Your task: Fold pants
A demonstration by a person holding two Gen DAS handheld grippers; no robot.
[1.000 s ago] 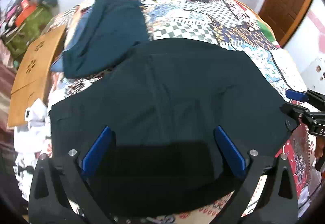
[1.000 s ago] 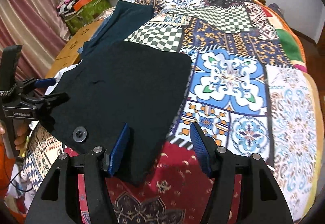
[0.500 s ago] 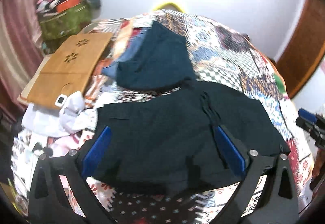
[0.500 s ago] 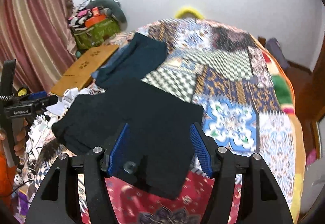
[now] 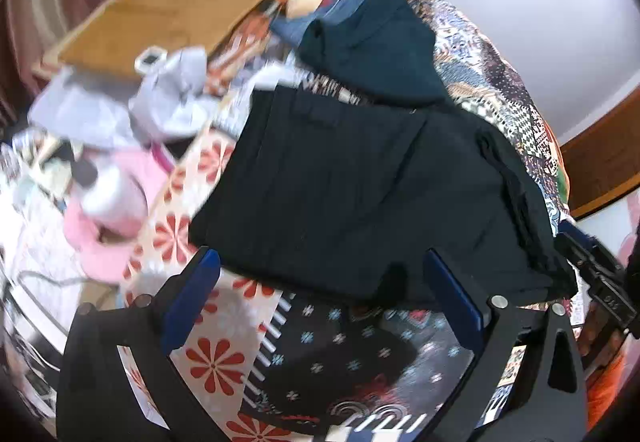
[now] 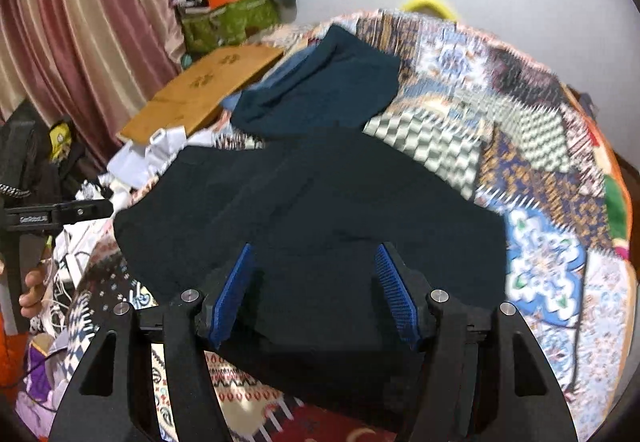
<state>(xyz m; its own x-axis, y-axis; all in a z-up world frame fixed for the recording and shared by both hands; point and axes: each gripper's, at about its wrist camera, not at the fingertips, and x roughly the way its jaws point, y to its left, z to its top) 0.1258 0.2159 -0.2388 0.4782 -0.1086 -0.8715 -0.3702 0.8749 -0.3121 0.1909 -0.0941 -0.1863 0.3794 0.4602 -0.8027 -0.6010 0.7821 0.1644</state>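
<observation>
A pair of black cloth pants (image 6: 320, 201) lies folded and flat on a bed with a bright patchwork quilt (image 6: 540, 169). The pants are on the near left part of the bed.

The left hand-held gripper (image 5: 320, 306) hovers over the near edge of the pants. Its two blue pads (image 5: 192, 298) stand wide apart, and nothing is between them but the quilt below. The right hand-held gripper (image 6: 316, 294) is over the near part of the pants. Its jaws stand partly apart, with the dark cloth showing below the gap, and the pads do not press on it.

Just past the pants, farther away, lies a dark teal folded cloth (image 6: 320, 89). A bit of blue cloth (image 5: 296, 27) peeks out from under it. To the far left there is a flat brown wooden board (image 6: 208, 89) with small cut-out shapes. White cloths (image 5: 172, 93) and a pink cloth (image 5: 116, 209) are piled on the left side of the bed. A green bag (image 6: 228, 21) stands by the pink striped curtain (image 6: 80, 21). Both pictures are a little blurry.
</observation>
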